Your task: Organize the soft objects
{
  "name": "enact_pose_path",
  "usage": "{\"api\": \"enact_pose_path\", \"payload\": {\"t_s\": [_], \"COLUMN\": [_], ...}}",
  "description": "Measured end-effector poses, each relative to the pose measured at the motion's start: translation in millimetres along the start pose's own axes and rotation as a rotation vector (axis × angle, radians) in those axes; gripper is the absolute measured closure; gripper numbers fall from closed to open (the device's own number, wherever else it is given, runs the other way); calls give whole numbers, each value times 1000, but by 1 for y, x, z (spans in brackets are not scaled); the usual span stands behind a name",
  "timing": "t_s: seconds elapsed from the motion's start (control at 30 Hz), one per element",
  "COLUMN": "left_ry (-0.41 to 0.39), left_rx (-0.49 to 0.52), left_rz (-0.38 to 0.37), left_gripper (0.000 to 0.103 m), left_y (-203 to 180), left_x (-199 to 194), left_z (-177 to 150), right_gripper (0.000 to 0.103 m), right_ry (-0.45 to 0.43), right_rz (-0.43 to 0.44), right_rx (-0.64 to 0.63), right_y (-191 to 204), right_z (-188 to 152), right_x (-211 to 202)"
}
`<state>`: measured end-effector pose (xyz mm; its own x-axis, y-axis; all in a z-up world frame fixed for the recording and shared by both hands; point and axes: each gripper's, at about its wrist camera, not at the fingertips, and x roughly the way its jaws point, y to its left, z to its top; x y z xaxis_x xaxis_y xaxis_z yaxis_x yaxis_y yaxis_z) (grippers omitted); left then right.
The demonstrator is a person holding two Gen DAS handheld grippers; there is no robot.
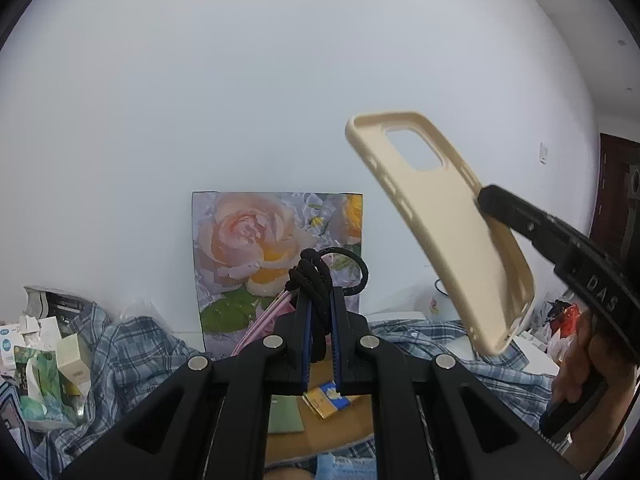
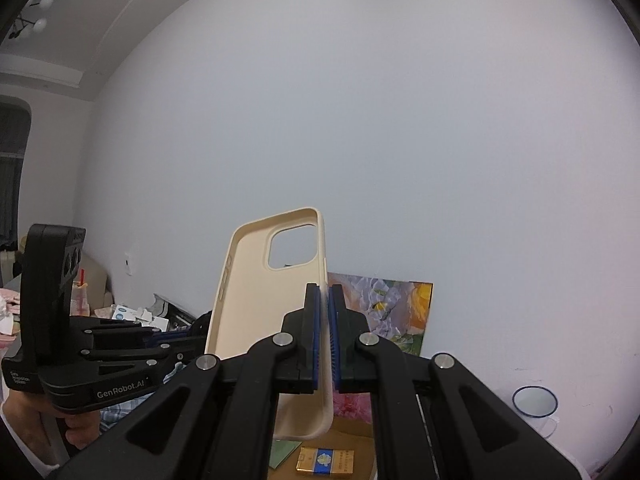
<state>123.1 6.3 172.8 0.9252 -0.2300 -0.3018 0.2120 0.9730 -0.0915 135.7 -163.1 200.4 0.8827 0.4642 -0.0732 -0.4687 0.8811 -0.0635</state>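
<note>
Left gripper [image 1: 319, 320] clamped on a bunch of black hair ties [image 1: 314, 276], one loop sticking out at 1 o'clock. Right gripper [image 2: 325, 336] pinched tight on the side wall of a cream phone case [image 2: 256, 300], held up in the air, camera hole at 12 o'clock, open side facing left. Behind: flower picture [image 1: 248, 240] leaning on white wall. Below: plaid shirt [image 1: 132, 356], yellow-blue packet [image 2: 325, 461], white mug [image 2: 536, 408] at 4 o'clock.

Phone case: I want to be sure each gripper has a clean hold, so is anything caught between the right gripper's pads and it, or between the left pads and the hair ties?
Nothing visible. The right gripper pinches the phone case wall directly; the left gripper clamps the black hair ties directly.
</note>
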Motion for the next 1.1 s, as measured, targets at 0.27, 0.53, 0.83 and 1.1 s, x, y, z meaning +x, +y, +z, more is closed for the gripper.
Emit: {"api": "enact_pose_path", "payload": {"t_s": [0.27, 0.53, 0.83, 1.1], "left_ry": [34, 104, 183, 243], "left_rx": [-8, -33, -37, -42], "left_rz": [25, 38, 59, 83], "left_gripper": [94, 94, 94, 94], "left_y": [9, 22, 32, 43], "left_x": [35, 71, 101, 121], "left_z": [2, -22, -46, -66], "right_gripper": [99, 99, 99, 99], "right_ry": [59, 158, 240, 291], "right_rz": [-25, -26, -31, -28], "right_rx": [41, 64, 87, 93], "right_y": [-13, -23, -30, -30], "right_z": [-29, -69, -99, -118], "right_x": [33, 65, 87, 100]}}
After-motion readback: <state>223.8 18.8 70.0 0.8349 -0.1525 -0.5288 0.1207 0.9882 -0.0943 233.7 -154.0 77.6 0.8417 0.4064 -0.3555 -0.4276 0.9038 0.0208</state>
